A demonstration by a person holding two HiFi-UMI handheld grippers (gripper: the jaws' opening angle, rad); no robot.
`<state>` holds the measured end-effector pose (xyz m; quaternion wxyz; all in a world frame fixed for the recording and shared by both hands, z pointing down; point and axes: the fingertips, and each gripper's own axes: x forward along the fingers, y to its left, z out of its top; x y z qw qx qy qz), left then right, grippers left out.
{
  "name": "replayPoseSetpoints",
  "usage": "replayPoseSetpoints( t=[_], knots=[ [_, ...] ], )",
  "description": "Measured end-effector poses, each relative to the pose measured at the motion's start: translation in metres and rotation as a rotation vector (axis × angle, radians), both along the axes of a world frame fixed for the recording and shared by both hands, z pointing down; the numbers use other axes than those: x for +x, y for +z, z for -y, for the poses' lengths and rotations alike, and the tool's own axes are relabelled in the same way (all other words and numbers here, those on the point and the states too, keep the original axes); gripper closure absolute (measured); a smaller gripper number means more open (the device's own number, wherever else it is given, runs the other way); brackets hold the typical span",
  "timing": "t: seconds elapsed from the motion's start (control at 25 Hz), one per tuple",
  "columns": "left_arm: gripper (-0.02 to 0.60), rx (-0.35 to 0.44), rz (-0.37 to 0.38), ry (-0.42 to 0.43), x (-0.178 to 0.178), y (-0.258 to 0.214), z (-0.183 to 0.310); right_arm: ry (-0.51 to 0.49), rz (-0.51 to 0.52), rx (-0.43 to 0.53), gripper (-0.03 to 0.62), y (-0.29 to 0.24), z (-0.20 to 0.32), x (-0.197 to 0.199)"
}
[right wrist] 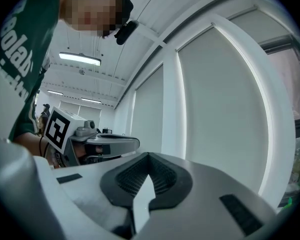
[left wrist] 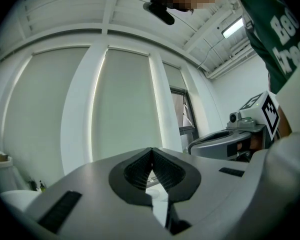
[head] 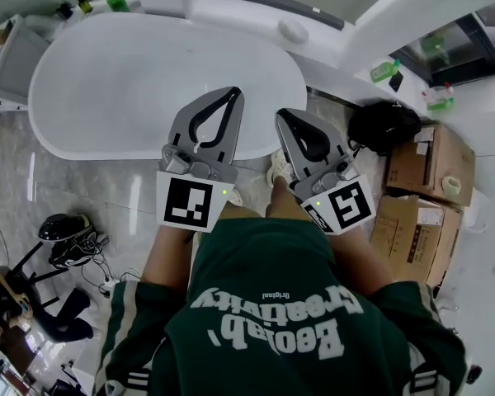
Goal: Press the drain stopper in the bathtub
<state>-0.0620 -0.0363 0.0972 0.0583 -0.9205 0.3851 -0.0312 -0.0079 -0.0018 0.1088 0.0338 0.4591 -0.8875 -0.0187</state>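
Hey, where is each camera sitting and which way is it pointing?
Head view: on the head, looking down at the bathtub; shows left gripper, right gripper, shirt.
Left gripper view: on that gripper, tilted up at blinds; shows its shut jaws, the shirt.
Right gripper view: on that gripper, tilted up at blinds and a ceiling light; shows shut jaws, shirt.
Shared: each gripper view catches the other gripper.

The bathtub [head: 115, 81] looks glossy and smooth, the floor [head: 124, 200] polished

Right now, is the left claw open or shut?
Shut. The left claw has its tips touching in the left gripper view, with nothing held between them.
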Motion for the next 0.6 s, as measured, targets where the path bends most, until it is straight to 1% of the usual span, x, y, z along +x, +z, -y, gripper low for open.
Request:
replayPoseSetpoints(
  t=[0.12,0.28,0.44,0.52,0.6],
  knots=[
    [0.572,0.039,0.036,-0.007,0.002,0.004,0.007,-0.025,-0.003,0.004,0.585,0.007,0.011,-0.002],
    [0.572,0.036,0.022,-0.052,0.003,0.009,0.017,-0.086,-0.014,0.011,0.585,0.013,0.031,-0.006],
    [0.572,0.026,0.020,-0.099,0.008,0.019,0.042,-0.148,-0.028,0.022,0.585,0.019,0.059,-0.006],
    [0.572,0.034,0.042,-0.118,0.018,0.024,0.059,-0.184,-0.043,0.025,0.585,0.025,0.077,0.000],
    [0.572,0.043,0.067,-0.158,0.028,0.028,0.077,-0.239,-0.069,0.030,0.585,0.031,0.096,0.005]
  ],
)
